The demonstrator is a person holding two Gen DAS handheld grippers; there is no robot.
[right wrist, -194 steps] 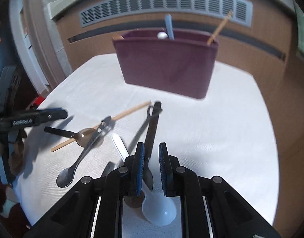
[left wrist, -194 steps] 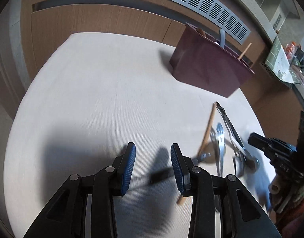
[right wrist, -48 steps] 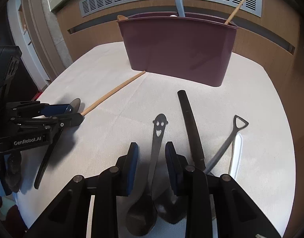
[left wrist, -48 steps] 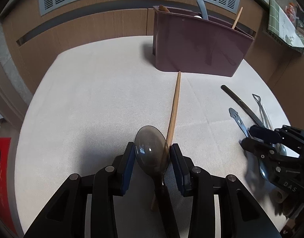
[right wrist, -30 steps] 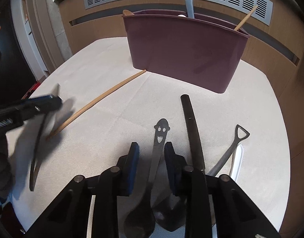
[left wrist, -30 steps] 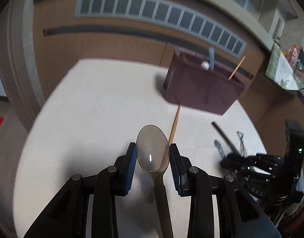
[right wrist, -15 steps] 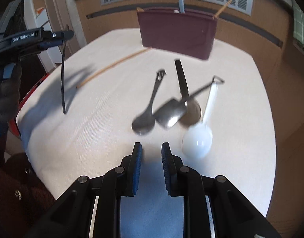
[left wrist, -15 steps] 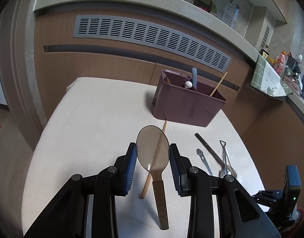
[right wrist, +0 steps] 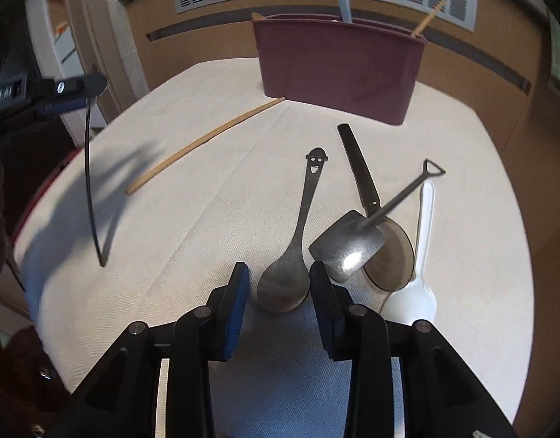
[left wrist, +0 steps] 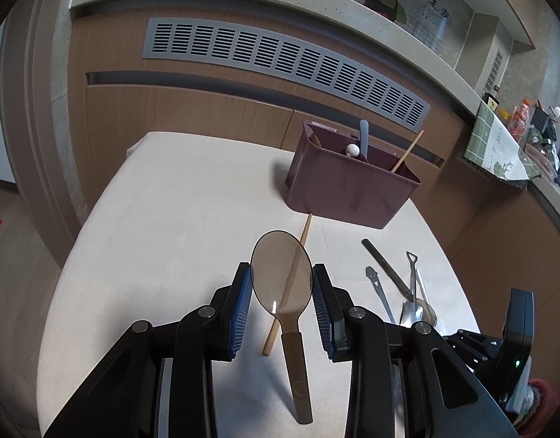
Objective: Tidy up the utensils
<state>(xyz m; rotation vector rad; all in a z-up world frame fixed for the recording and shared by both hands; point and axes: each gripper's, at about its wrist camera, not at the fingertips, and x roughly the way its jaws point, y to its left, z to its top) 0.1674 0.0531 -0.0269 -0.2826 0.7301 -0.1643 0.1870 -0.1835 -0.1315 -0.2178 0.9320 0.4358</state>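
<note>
One translucent smoky-brown plastic spoon (left wrist: 281,284) is clamped at its bowl between the blue-padded fingers of the left gripper (left wrist: 281,297), raised above the tabletop (left wrist: 163,241); its long axis hangs steeply, bowl up and dark handle down. Right of it a slim wooden chopstick (right wrist: 206,140) lies flat, its tip at the foot of the maroon plastic utensil caddy (right wrist: 338,69). Further right the right gripper (right wrist: 278,288) hovers released, fingers spread on either side of the bowl of a matte metal smiley-handled spoon (right wrist: 292,252), handle toward the caddy. Beside it lie a shovel-shaped steel spoon (right wrist: 356,244), a second smoky spoon (right wrist: 393,255) and a white plastic spoon (right wrist: 418,277).
</note>
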